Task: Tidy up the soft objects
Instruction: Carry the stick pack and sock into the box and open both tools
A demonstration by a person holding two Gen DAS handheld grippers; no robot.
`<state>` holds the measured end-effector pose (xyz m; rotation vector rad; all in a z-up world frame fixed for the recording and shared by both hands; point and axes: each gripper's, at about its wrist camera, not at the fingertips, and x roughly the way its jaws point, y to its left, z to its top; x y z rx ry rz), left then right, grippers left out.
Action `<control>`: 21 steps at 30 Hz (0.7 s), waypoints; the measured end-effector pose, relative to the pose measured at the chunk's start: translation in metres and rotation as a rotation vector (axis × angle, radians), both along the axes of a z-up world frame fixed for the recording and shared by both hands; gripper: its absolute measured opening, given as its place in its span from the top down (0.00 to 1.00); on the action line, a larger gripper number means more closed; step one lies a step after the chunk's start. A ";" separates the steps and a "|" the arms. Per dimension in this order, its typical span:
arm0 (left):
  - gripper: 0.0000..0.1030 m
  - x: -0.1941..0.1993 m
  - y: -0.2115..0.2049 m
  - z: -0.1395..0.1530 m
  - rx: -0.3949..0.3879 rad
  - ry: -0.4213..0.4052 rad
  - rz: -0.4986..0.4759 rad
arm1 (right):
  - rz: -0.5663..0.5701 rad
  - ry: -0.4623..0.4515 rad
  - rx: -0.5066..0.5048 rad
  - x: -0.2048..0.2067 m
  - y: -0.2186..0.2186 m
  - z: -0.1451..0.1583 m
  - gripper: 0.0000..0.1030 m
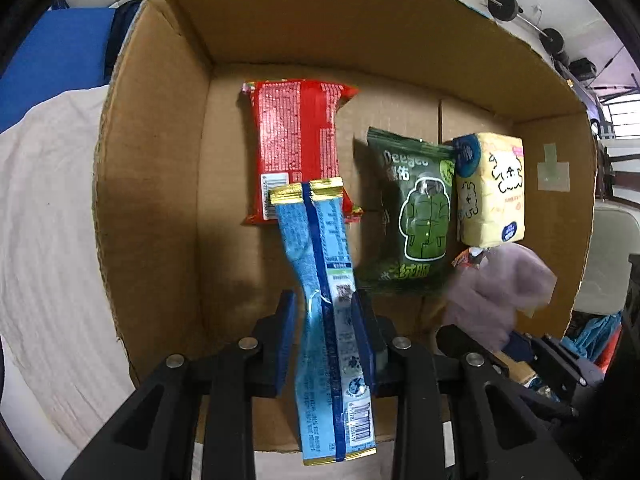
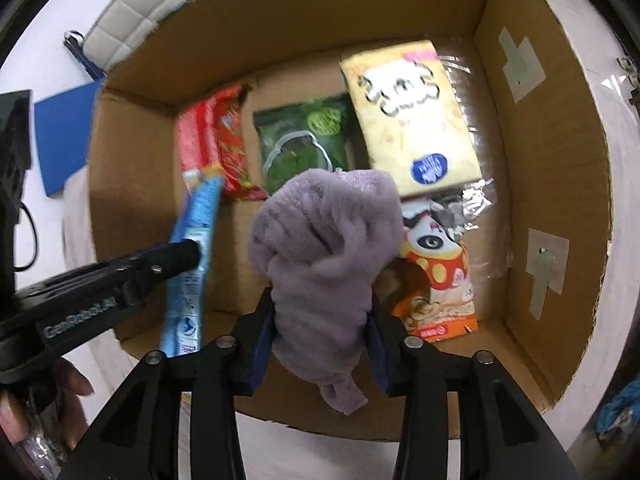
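Left claw (image 1: 324, 336) clamped on long blue foil packet (image 1: 320, 264), hanging over open cardboard box (image 1: 152, 184) beside red snack bag (image 1: 298, 140). Right claw (image 2: 320, 344) clamped on lilac fleece cloth (image 2: 324, 240) above box middle. Lower flat into bare floor, then release.

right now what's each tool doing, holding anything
Left tool: closed on the blue packet, over the cardboard box.
Right tool: closed on the purple cloth.
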<state>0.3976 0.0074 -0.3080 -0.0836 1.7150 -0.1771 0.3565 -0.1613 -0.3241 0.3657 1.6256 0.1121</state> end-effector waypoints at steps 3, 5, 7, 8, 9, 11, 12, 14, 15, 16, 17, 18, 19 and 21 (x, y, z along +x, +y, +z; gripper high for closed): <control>0.74 -0.002 0.000 0.001 0.002 0.003 -0.007 | -0.008 -0.009 -0.018 -0.001 -0.005 -0.002 0.49; 0.74 -0.004 -0.001 0.005 0.016 -0.009 -0.016 | -0.007 -0.013 -0.011 -0.001 -0.008 -0.002 0.40; 0.74 -0.008 -0.002 0.009 0.034 -0.024 -0.031 | -0.008 -0.020 -0.012 -0.001 -0.011 0.001 0.40; 0.73 -0.009 -0.002 0.011 0.039 -0.031 -0.037 | -0.007 -0.022 -0.018 -0.001 -0.012 0.003 0.40; 0.70 -0.010 -0.002 0.014 0.046 -0.041 -0.037 | -0.006 -0.027 -0.029 -0.001 -0.013 0.006 0.39; 0.65 -0.012 0.001 0.021 0.052 -0.065 -0.025 | 0.011 -0.043 -0.064 -0.003 -0.013 0.015 0.35; 0.62 -0.013 0.002 0.024 0.053 -0.078 -0.020 | 0.022 -0.048 -0.082 -0.004 -0.013 0.018 0.32; 0.53 -0.017 0.004 0.031 0.055 -0.108 -0.013 | 0.039 -0.065 -0.119 -0.006 -0.015 0.025 0.18; 0.44 -0.015 0.007 0.033 0.052 -0.124 -0.008 | 0.045 -0.076 -0.135 -0.006 -0.015 0.029 0.17; 0.36 -0.015 0.008 0.037 0.050 -0.145 -0.003 | 0.051 -0.089 -0.148 -0.007 -0.015 0.034 0.17; 0.32 -0.017 0.009 0.041 0.052 -0.169 0.001 | 0.058 -0.098 -0.164 -0.008 -0.014 0.036 0.14; 0.24 -0.017 0.010 0.045 0.052 -0.187 0.004 | 0.061 -0.109 -0.184 -0.009 -0.014 0.039 0.11; 0.16 -0.019 0.012 0.049 0.054 -0.207 0.008 | 0.060 -0.120 -0.192 -0.010 -0.012 0.043 0.05; 0.09 -0.021 0.012 0.052 0.050 -0.217 0.011 | 0.052 -0.142 -0.208 -0.009 -0.014 0.051 0.01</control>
